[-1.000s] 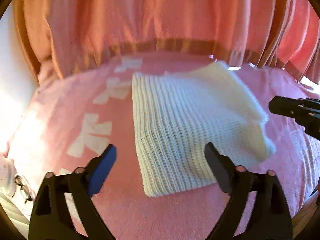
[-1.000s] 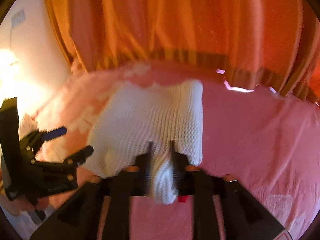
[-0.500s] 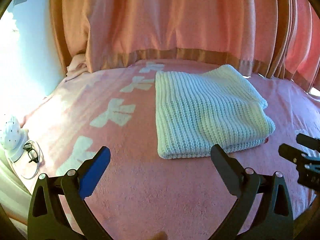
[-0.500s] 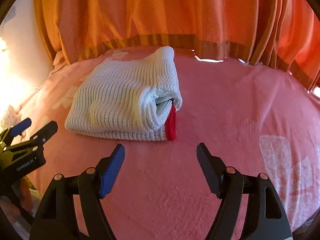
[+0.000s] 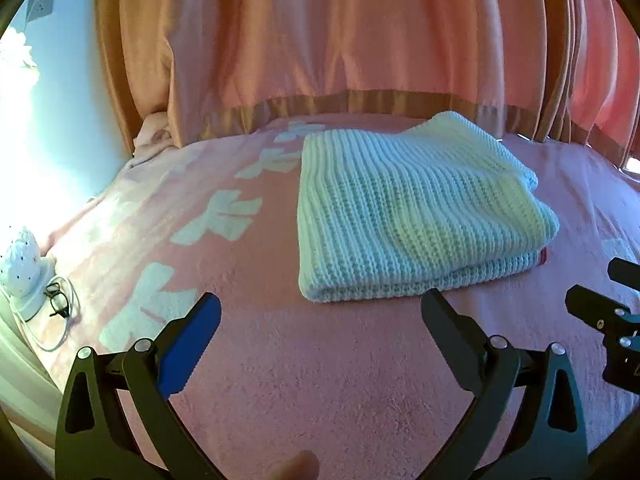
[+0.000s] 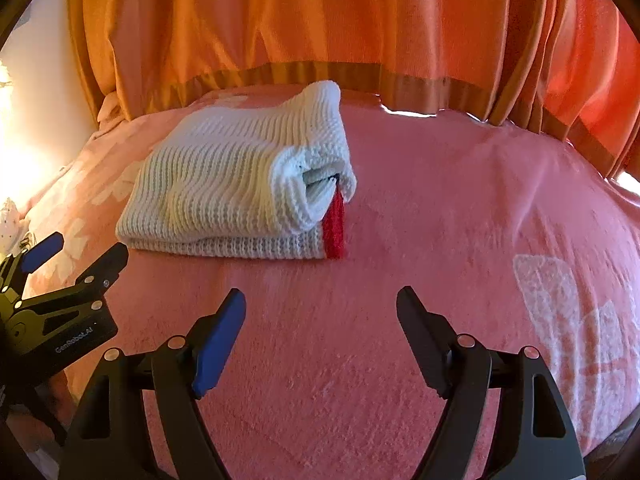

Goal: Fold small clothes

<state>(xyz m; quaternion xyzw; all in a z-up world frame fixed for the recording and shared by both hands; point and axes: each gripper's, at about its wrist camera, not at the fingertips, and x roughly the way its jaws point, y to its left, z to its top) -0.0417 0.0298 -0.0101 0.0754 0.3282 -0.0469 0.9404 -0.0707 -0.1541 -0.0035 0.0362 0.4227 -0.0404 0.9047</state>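
A white knitted garment point(image 5: 412, 216) lies folded in a flat stack on the pink bed cover point(image 5: 320, 380). In the right wrist view the garment point(image 6: 224, 188) shows a red trim strip point(image 6: 335, 228) at its right end. My left gripper point(image 5: 320, 312) is open and empty, just in front of the garment's near edge. My right gripper point(image 6: 320, 308) is open and empty, in front of the garment's red end. Each gripper shows at the edge of the other's view: the right one point(image 5: 600, 316), the left one point(image 6: 76, 256).
An orange-pink curtain point(image 5: 340, 40) hangs behind the bed. A small white dotted object point(image 5: 24, 268), glasses point(image 5: 58, 300) and a cable lie at the bed's left edge. White bow patterns point(image 5: 224, 220) mark the cover. The bed's right corner drops off at far right point(image 6: 624, 420).
One second ago my right gripper was shut on the garment's edge; it let go and opened. Both grippers drew back from the garment, which now lies folded and still.
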